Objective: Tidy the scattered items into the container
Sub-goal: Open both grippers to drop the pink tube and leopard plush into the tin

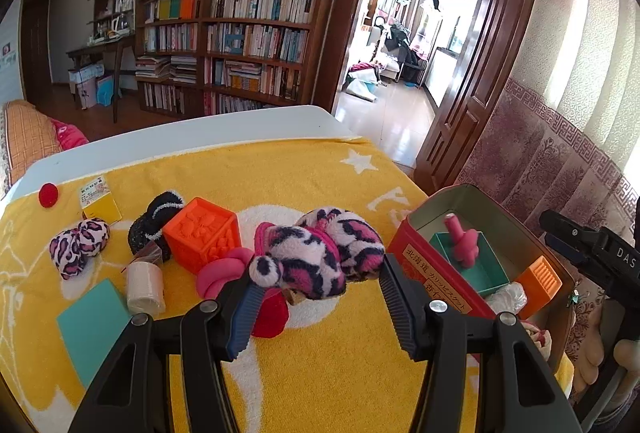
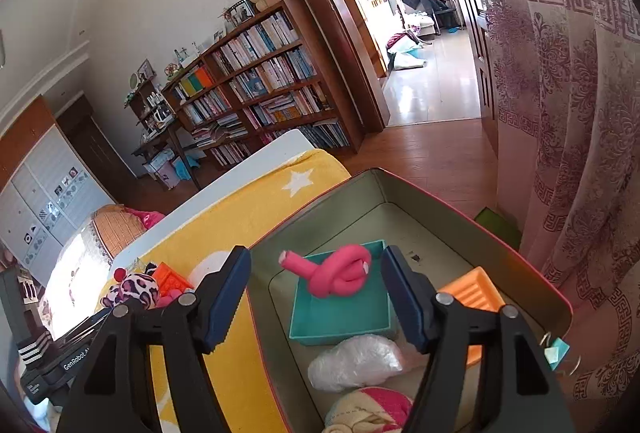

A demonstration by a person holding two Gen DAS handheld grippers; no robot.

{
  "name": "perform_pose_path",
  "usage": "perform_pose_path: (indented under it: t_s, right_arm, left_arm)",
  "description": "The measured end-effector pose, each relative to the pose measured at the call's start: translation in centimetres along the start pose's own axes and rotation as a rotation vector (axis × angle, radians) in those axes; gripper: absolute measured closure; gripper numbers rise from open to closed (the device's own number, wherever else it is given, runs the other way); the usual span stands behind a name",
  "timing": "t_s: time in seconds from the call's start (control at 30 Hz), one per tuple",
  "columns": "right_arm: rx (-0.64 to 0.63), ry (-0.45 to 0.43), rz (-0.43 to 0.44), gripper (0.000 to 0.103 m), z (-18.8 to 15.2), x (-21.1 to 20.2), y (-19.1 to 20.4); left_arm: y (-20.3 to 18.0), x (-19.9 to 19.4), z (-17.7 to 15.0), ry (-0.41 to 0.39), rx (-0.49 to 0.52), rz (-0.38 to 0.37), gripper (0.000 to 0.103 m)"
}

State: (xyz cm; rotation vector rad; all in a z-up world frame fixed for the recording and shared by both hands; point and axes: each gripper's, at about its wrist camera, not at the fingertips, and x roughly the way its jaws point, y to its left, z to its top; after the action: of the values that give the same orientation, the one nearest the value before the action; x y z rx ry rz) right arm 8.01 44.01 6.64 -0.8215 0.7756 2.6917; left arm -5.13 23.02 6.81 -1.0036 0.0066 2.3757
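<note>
While your right gripper (image 2: 316, 297) hangs with its jaws apart and empty over the tin container (image 2: 404, 189), a knotted pink roller (image 2: 340, 273) lies in a teal tray inside. Your left gripper (image 1: 316, 307) gapes over the leopard-print slippers (image 1: 316, 253) on the yellow towel (image 1: 280, 177), gripping nothing.

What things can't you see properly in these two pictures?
- Red thing, left wrist view: the left gripper's finger and leopard plush hide most of it.
- Striped cloth, right wrist view: cut off by the bottom edge.
- Card label, left wrist view: print too small.
</note>
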Motion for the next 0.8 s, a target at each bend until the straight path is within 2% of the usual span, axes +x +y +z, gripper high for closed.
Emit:
perform_pose_path:
  t_s: [0.4, 0.8]
  right_arm:
    - [0.070, -0.063, 0.006, 0.031, 0.3, -2.8, -3.5]
    - [0.128, -0.115, -0.020, 0.031, 0.5, -4.7, -6.9]
  left_arm:
    - [-8.0, 3.3, 2.0, 0.046, 0.086, -0.123, 0.044]
    - [-16.0, 7.9, 5.8, 0.068, 0.167, -0.248, 0.044]
